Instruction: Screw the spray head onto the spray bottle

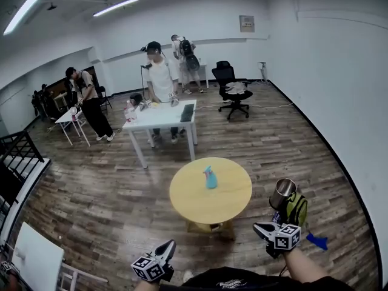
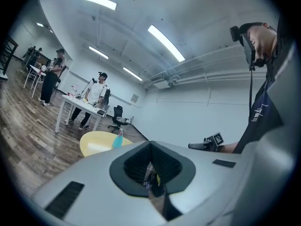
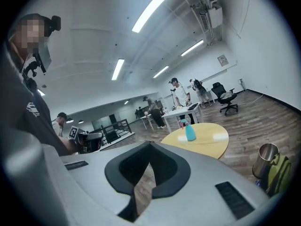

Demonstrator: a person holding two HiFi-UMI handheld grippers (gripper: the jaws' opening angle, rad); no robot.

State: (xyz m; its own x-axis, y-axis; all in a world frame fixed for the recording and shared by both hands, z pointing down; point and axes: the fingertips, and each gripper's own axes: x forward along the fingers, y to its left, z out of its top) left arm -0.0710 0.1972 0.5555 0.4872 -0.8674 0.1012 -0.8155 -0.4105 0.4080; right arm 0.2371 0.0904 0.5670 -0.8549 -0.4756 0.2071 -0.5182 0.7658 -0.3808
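Jaws on both your grippers are closed with nothing between them: the left gripper [image 1: 168, 246] at the bottom edge of the frame, the right gripper [image 1: 259, 228] at lower right. Your teal spray bottle [image 1: 210, 178] stands upright near the middle of the round yellow desk [image 1: 182, 202], well apart from both. A steel cup [image 1: 282, 193] and green bag [image 1: 297, 210] show just above your right gripper. The wall sign [image 1: 247, 23] at the top is too small to read.

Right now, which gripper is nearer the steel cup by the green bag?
Right. The right gripper sits just below the steel cup in the head view; the left gripper is well off to the cup's lower left.
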